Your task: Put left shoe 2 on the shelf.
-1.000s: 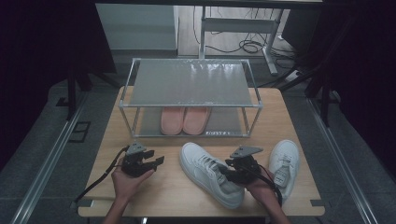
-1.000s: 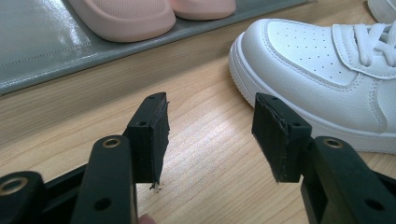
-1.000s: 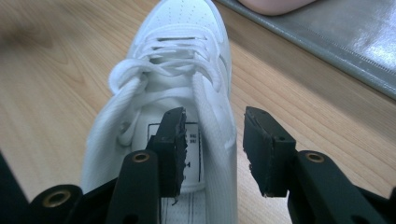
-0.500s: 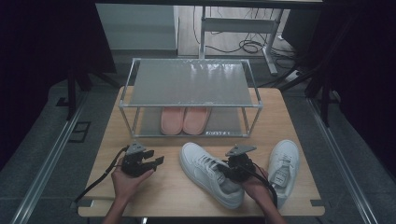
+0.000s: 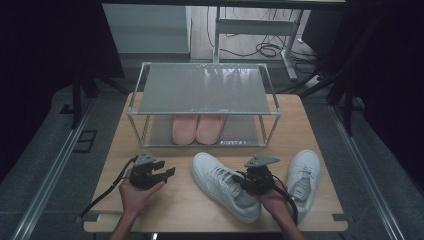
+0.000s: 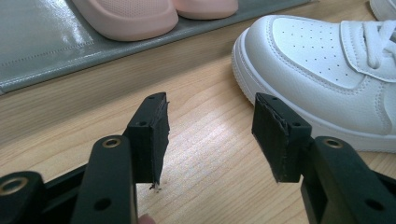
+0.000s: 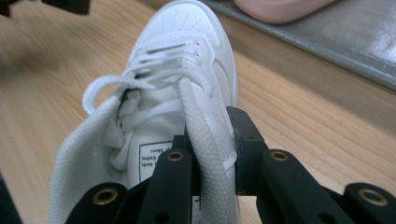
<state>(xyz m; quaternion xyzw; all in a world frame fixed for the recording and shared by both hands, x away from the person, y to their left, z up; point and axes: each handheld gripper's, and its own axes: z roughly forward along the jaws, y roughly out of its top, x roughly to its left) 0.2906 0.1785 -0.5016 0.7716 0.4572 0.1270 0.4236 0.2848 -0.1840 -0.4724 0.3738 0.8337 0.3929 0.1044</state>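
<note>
White leather is the story: the white lace-up sneaker (image 5: pixel 225 186) lies angled across the near middle of the pale wooden bench (image 5: pixel 170 210), toe pointing far-left toward the rack. The right tongs (image 5: pixel 253 181) are pinched together on its flat white shoelace (image 7: pixel 208 140), gripped at the ankle end beside the tongue, likely so the lace comes up clear of the opening. Left tongs (image 6: pixel 208 133) sit low over the bench with jaws apart, clamping nothing, aimed at the toe cap, ready to steady it, I'd judge. Its partner, the second white sneaker (image 5: pixel 302 177), waits at near right. Beyond, salmon-pink slippers (image 5: pixel 197 127) occupy the lower shelf of the metal-framed shoe rack (image 5: pixel 205 90).
</note>
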